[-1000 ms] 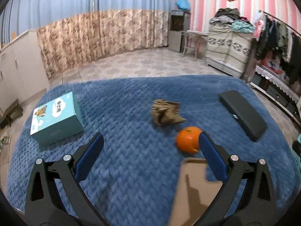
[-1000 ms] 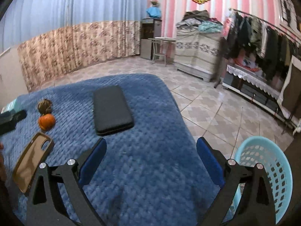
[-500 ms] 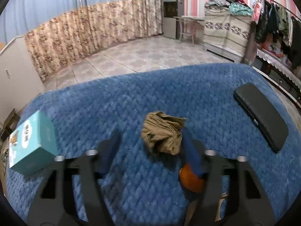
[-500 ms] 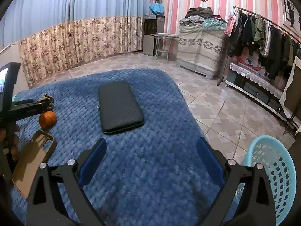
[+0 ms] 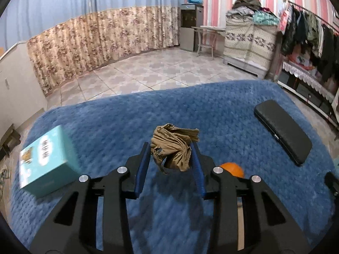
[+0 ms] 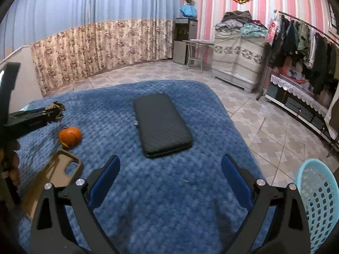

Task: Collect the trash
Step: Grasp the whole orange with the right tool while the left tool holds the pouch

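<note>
My left gripper (image 5: 170, 148) is shut on a crumpled brown paper wad (image 5: 172, 148) and holds it a little above the blue blanket (image 5: 118, 122). In the right wrist view the left gripper (image 6: 50, 114) shows at the far left with the wad (image 6: 56, 106) at its tip. My right gripper (image 6: 170, 169) is open and empty above the blanket's near edge. A light blue plastic basket (image 6: 317, 199) stands on the floor at the lower right.
An orange (image 6: 70, 136), a tan phone case (image 6: 53, 177) and a black flat case (image 6: 161, 122) lie on the blanket. A teal tissue box (image 5: 46, 160) sits at the left. A clothes rack (image 6: 307, 48) and tiled floor (image 6: 264, 131) lie to the right.
My left gripper moved forward over the paper wad, shut on it and lifted it off the blanket. The right gripper stayed open and barely moved.
</note>
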Available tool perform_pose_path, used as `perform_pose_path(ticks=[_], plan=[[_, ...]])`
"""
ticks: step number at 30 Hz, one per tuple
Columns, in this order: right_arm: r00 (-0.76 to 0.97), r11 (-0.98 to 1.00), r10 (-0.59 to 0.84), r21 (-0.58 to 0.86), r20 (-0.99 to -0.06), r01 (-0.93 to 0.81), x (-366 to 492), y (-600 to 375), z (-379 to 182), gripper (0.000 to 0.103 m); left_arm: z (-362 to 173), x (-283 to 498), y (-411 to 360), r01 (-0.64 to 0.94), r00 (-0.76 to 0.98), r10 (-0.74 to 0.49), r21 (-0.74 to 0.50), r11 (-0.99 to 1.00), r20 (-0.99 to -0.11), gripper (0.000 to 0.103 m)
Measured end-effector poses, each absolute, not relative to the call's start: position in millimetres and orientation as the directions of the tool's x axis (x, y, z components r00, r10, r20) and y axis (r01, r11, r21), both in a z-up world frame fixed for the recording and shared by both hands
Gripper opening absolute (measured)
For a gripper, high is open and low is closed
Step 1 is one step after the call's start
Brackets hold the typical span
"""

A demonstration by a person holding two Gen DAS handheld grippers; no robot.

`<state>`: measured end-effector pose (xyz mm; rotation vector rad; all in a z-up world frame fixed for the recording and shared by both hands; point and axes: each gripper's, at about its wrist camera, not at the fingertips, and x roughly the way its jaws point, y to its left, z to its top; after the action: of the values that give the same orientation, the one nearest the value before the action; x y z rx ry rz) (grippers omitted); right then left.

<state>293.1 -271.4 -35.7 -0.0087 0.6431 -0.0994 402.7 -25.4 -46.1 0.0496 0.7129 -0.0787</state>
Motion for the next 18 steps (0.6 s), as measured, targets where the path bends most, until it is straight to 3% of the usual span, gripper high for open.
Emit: perform_pose_path(ticks=[12,18], plan=[[0.797,0.987,0.039,-0.102,-0.603,-0.126,315.1,-186.4,-38.6,0.094,-65.9,335.0,48.1,-0.116,0.753,0.109,0.032,0.993,-0.649,0.037],[0.764,0.963,0.121,-0.113,-0.634,-0.246,341.0,-142.9,-44.0,0.093,-77.2,340.4,69.1,-0.136,0.729,0.050,-0.072,0.988,-0.682,0.037]])
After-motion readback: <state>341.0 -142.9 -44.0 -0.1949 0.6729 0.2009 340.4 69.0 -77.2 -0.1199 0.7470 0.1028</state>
